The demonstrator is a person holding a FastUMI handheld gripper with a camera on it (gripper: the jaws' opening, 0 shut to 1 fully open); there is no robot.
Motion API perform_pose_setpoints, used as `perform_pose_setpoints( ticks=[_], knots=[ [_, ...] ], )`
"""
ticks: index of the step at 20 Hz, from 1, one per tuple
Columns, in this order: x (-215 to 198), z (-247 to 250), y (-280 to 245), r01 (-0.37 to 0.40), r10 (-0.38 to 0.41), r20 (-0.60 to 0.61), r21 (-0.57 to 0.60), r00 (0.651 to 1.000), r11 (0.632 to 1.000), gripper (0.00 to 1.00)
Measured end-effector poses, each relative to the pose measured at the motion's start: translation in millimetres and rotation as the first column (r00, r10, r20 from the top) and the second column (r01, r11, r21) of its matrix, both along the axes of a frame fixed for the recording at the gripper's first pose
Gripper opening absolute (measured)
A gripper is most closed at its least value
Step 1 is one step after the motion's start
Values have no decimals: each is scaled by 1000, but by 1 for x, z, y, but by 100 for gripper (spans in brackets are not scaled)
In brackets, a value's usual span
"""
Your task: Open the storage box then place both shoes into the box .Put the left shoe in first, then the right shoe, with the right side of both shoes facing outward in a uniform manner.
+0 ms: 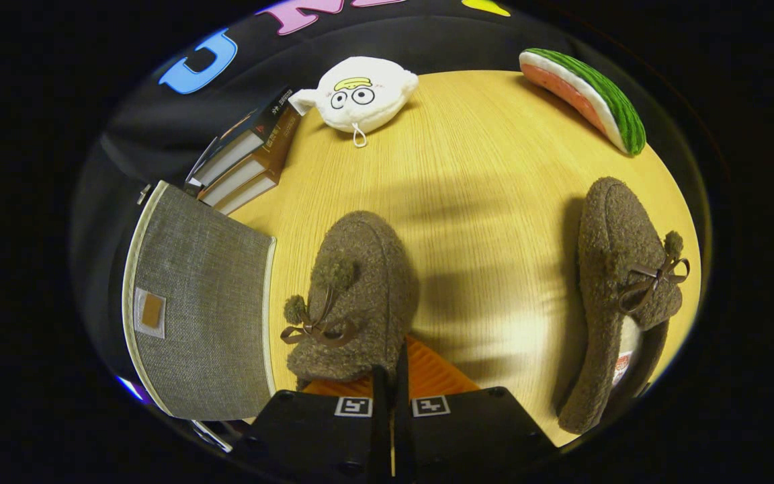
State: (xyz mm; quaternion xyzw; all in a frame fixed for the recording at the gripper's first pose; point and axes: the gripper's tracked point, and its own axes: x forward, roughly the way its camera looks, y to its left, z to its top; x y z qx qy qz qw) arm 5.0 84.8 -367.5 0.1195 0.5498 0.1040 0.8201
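While the storage box (202, 302) lies closed left of the fingers, the gripper (390, 376) is closed on the near shoe (353, 296)'s heel; box opening is judged outstanding, so release is needed.

A white plush toy (362, 94) with cartoon eyes lies at the far edge of the wooden surface (481, 202). A stack of books (247, 156) lies just beside it. A watermelon-slice plush (585, 94) lies well apart at the far edge.
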Motion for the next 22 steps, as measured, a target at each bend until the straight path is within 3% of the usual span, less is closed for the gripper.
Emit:
perform_pose_setpoints(
  ticks=[6, 11, 16, 22],
  knots=[
    [-11, 31, 6, 6, -6, 10, 37, 1000, 999, 5],
    [-3, 94, 13, -6, -1, 90, 78, 996, 997, 5],
    [9, 170, 34, 6, -36, 155, 191, 987, 982, 5],
    [1, 227, 84, -39, -5, 150, 286, 989, 957, 5]
  ],
)
